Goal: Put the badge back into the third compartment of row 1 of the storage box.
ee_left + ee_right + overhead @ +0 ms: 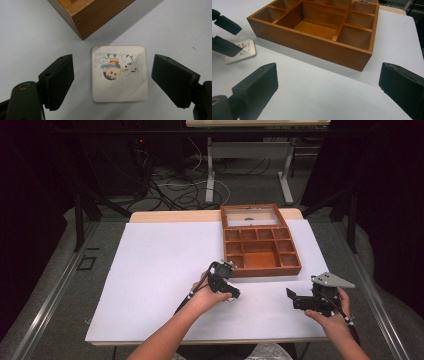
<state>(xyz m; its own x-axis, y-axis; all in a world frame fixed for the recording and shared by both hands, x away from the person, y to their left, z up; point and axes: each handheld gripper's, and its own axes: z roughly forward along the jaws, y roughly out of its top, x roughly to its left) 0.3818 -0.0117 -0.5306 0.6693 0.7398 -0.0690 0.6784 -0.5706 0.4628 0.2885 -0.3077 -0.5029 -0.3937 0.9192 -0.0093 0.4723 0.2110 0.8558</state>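
High view: the left gripper (227,281) hangs beside the wooden box (259,251).

Left gripper view: jaws spread astride the flat card (119,73), untouched; pinching may only skid it.

Right gripper view: the right gripper (327,90) gapes, empty.

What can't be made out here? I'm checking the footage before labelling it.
- Card: its small print, too small in the left gripper view.
- Same card in the high view: hidden beneath the left gripper.
- Wooden box: its far compartments cut off by the right gripper view's top edge.
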